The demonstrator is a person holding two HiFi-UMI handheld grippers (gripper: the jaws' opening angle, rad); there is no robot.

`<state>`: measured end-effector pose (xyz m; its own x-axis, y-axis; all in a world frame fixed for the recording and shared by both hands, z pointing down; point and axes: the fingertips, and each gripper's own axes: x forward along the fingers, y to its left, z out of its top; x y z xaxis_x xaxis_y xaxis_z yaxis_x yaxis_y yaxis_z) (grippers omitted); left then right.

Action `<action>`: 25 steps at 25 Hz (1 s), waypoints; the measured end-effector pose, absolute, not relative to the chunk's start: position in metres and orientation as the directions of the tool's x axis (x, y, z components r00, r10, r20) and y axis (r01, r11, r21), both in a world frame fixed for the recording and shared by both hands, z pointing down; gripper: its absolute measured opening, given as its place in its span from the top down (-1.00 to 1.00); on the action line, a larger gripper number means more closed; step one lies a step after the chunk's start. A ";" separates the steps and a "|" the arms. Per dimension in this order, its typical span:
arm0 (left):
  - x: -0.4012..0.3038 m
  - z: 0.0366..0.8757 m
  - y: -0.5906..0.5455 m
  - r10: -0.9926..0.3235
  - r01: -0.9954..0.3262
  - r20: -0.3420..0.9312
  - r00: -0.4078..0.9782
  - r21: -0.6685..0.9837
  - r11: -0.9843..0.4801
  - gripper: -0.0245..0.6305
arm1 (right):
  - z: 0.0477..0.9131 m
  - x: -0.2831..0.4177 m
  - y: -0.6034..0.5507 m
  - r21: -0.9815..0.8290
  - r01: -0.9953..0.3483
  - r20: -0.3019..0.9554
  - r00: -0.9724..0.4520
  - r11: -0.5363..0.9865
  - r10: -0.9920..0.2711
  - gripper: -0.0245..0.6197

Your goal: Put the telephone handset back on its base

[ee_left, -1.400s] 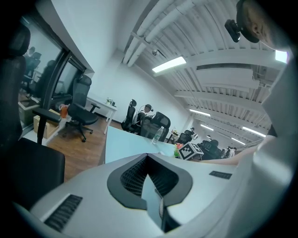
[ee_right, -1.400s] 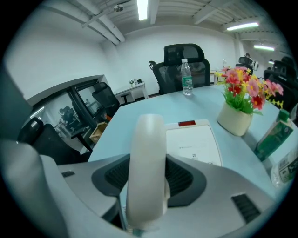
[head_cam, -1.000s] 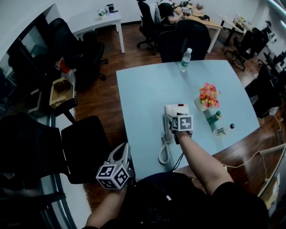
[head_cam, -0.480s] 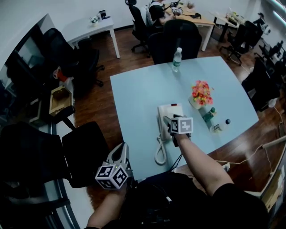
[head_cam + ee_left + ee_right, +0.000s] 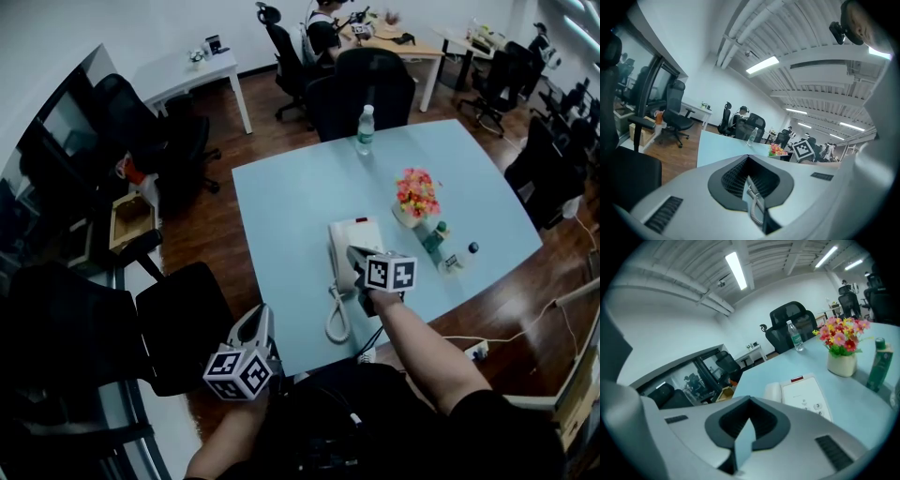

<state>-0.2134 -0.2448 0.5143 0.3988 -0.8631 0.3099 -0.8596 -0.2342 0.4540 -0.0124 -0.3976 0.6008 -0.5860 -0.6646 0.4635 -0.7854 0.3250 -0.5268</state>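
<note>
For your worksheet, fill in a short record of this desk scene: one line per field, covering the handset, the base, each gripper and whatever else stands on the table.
handset: resting on the base, along its left side
base: flat on the light blue table, keypad up
cord: coiled, trailing toward the near table edge
right gripper: over the phone's near end, jaws close together, holding nothing
left gripper: off the table, near the person's body, empty
other items: water bottle, potted flowers, green bottle
</note>
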 end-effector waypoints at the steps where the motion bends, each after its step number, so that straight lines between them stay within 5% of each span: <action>1: -0.213 0.514 -0.243 -0.861 -0.859 0.308 0.404 0.452 -0.242 0.93 | 0.595 -0.012 -0.393 -0.556 -0.767 0.440 -0.599 0.320 -0.669 0.91; 6: -0.220 0.508 -0.236 -0.851 -0.851 0.292 0.436 0.441 -0.285 0.93 | 0.558 -0.014 -0.363 -0.723 -0.623 0.280 -0.659 0.298 -0.699 0.91; 14: -0.207 0.513 -0.204 -0.784 -0.803 0.290 0.549 0.442 -0.399 0.93 | 0.494 -0.008 -0.289 -0.715 -0.600 0.139 -0.625 0.358 -0.768 0.91; 25: -0.167 0.494 -0.141 -0.810 -0.798 0.231 0.540 0.447 -0.405 0.93 | 0.466 0.012 -0.185 -0.646 -0.593 0.086 -0.683 0.481 -0.725 0.91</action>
<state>-0.1671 -0.1412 0.4944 0.5396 -0.8097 0.2306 -0.7980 -0.4047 0.4465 0.0120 -0.1851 0.4663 -0.6831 -0.7252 0.0864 -0.5927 0.4814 -0.6457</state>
